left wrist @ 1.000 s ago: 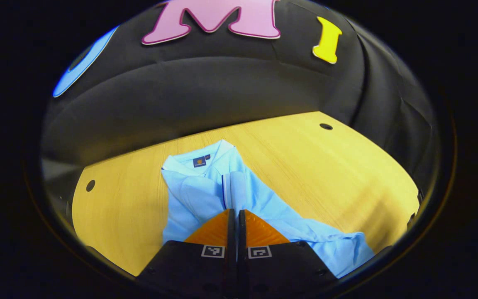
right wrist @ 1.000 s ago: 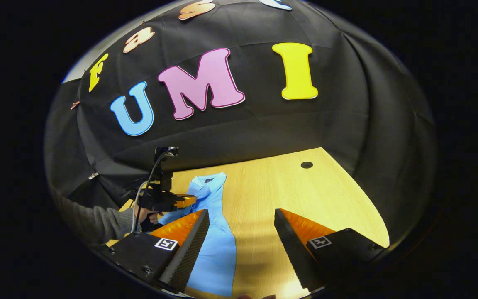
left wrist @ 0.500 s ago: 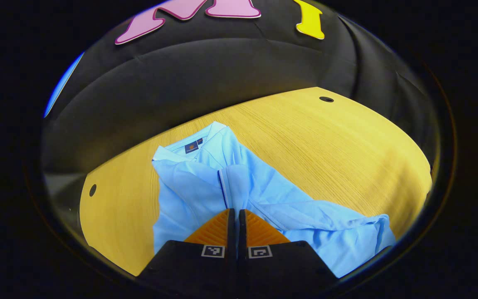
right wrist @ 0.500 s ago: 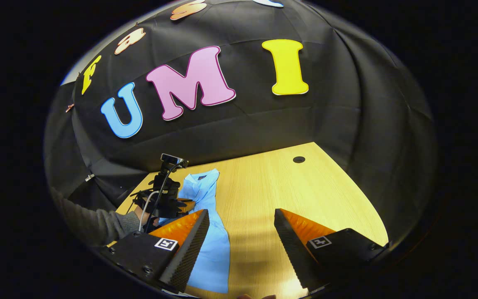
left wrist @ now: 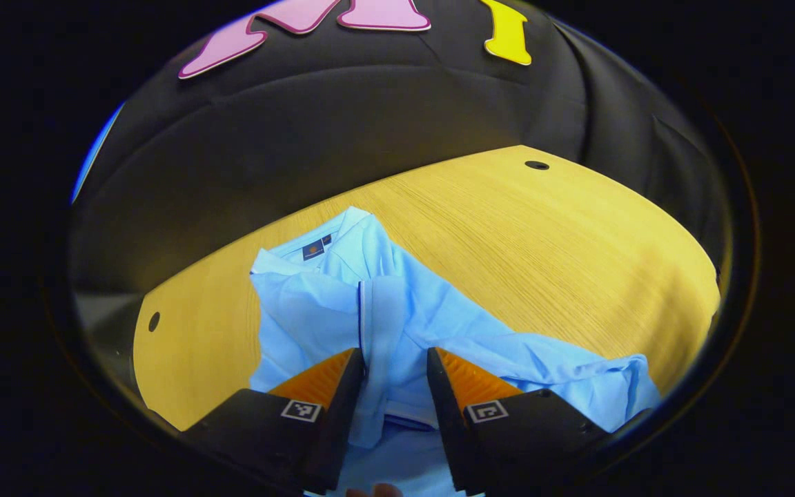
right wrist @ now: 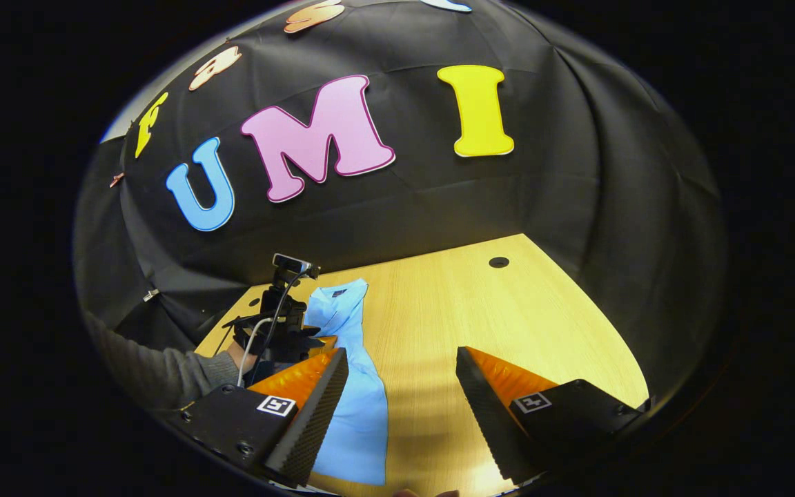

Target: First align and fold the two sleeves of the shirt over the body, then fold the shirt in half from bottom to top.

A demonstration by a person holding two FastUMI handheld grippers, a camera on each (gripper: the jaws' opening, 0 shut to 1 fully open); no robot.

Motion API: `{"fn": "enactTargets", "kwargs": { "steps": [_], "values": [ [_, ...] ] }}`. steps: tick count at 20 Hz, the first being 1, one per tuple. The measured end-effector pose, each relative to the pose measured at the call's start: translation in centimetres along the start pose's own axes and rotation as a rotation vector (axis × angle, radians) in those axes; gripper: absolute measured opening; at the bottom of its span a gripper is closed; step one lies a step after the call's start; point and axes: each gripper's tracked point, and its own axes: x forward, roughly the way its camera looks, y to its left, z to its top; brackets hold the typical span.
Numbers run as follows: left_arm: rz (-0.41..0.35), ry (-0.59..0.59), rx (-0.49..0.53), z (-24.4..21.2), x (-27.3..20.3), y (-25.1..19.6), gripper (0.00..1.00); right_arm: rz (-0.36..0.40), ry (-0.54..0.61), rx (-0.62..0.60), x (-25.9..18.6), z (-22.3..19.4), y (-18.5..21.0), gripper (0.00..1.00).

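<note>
From where I stand, the light blue shirt (left wrist: pixel 397 317) lies on the wooden tabletop (left wrist: pixel 542 235), its collar toward the black booth wall at about 11 o'clock in the left gripper view and its body trailing down and out toward 4 o'clock, where the cloth is rumpled. One sleeve (left wrist: pixel 387 345), edged with a dark stripe, is laid over the body and runs down between the fingers of the left claw (left wrist: pixel 393 383). That claw is spread, the sleeve lying in the gap; I cannot tell whether either finger touches the cloth. A small round hole (left wrist: pixel 537 165) sits in the tabletop at about 1 o'clock and another (left wrist: pixel 154 321) near 9 o'clock.

In the right gripper view the right claw (right wrist: pixel 401 386) is spread wide over bare wood, pinching nothing. The shirt (right wrist: pixel 352 393) runs from about 11 o'clock down to 7 o'clock, passing behind its left-hand finger. At 9 o'clock the other gripper (right wrist: pixel 280 331) hangs over the shirt, held by a hand (right wrist: pixel 235 355) in a grey sleeve (right wrist: pixel 156 376).
</note>
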Motion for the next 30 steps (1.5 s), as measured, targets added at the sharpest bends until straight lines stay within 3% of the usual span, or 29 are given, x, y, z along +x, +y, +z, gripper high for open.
{"fn": "enactTargets", "kwargs": {
  "steps": [1,2,5,10,13,18,23,30],
  "values": [
    [0.002,-0.004,0.001,0.1,-0.2,0.0,0.71,0.002,-0.003,0.000,-0.2,-0.1,0.1,0.98],
    [0.007,-0.015,0.001,0.3,-0.6,-0.1,0.70,0.000,-0.004,-0.001,-0.3,-0.1,0.2,0.98],
    [-0.014,-0.075,-0.021,1.7,-2.5,-0.6,0.83,0.008,-0.015,-0.008,-1.2,-1.1,0.1,0.98],
    [0.024,-0.235,-0.080,3.8,-11.4,1.0,0.84,0.031,-0.010,-0.061,-1.7,-2.8,1.6,0.98],
    [0.058,-0.280,-0.086,1.4,-18.2,2.8,0.84,0.046,0.022,-0.123,-2.9,-5.4,2.6,0.98],
    [0.109,-0.138,-0.104,-9.5,-25.3,5.4,0.84,0.041,0.119,-0.170,-4.4,-10.8,4.4,0.98],
    [0.122,0.045,-0.197,-20.3,-27.6,6.0,0.84,0.008,0.247,-0.210,-6.6,-19.3,5.6,0.98],
    [0.141,0.145,-0.230,-25.9,-26.4,7.9,0.84,-0.095,0.367,-0.171,-6.3,-26.6,4.4,0.98]
  ]
}}
